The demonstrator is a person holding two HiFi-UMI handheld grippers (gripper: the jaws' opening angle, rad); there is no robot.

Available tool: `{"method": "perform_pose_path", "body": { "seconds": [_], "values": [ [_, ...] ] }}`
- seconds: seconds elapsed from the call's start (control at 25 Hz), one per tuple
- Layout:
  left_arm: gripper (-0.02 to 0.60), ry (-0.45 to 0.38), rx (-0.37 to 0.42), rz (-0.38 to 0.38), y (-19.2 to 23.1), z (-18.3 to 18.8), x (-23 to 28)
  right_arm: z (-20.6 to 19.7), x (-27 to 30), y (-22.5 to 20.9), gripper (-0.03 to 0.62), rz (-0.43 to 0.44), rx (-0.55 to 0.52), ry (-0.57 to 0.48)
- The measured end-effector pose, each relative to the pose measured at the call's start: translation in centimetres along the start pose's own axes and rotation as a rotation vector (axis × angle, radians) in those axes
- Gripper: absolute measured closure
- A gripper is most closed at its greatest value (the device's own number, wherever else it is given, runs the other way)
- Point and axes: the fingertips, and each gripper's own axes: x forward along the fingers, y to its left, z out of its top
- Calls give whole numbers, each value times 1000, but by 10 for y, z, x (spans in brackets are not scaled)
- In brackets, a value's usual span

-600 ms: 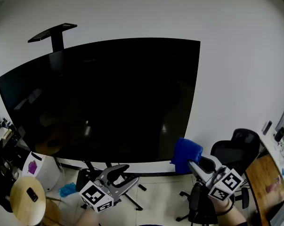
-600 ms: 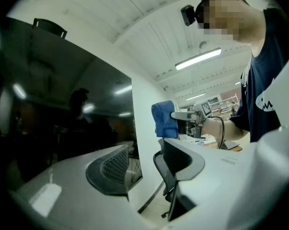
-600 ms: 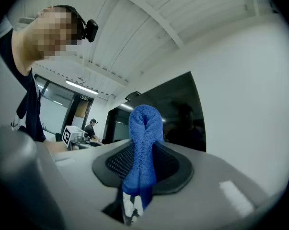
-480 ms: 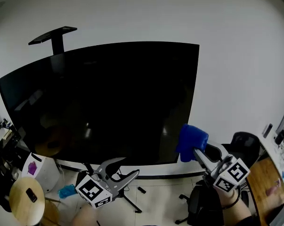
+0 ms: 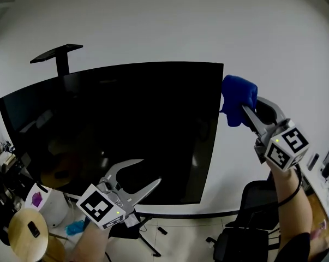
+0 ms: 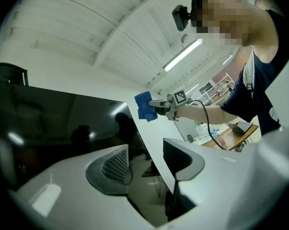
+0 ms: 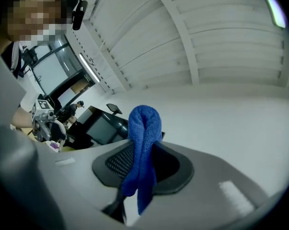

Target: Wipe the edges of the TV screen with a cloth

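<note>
Two hand-held grippers, one in each hand. Right hand-held gripper (image 5: 244, 111) raised high at the right of the head view, tilted upward, jaws drawn narrow and clamped on a blue cloth (image 5: 239, 96). In the right gripper view, cloth doubled over into a loop above the ribbed pads, loose ends hanging down between them. Cloth placed at the upper right corner of the TV screen (image 5: 115, 124), just beside its right edge; impossible to tell whether actually touching the edge. Left hand-held gripper (image 5: 148, 171) low, in front of the lower middle of the screen, angled slightly upward, jaws standing moderately apart and gripping nothing; seen through the gap in the left gripper view, only the screen's right edge and the floor beyond. Screen itself large, dark and glossy, with faint reflections of ceiling lights, mounted on a stand with splayed legs (image 5: 148, 239) on the pale floor. Behind its top left corner, a black bracket (image 5: 58, 53) against the white wall (image 5: 153, 21). Below the right forearm, a black office chair (image 5: 257, 201). At the bottom left, a round wooden stool (image 5: 27, 238) with a small dark object lying on top, and near it, a small blue item (image 5: 74, 227) on the floor.
</note>
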Motion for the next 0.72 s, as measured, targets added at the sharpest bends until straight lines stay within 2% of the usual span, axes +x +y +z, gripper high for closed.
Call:
{"method": "perform_pose_path", "body": {
  "seconds": [0.16, 0.28, 0.48, 0.64, 0.72],
  "values": [
    [367, -25, 29, 29, 10, 17, 23, 24, 26, -49, 485, -46, -57, -34],
    [367, -47, 21, 48, 19, 23, 39, 16, 51, -71, 485, -52, -48, -23],
    [367, -23, 11, 92, 20, 7, 62, -21, 69, -70, 485, 30, 90, -20],
    [367, 17, -42, 98, 8, -22, 68, -41, 68, -54, 487, 78, 190, -49],
    [367, 32, -69, 105, 4, -35, 68, -49, 69, -50, 488, 85, 276, -82]
  ]
}}
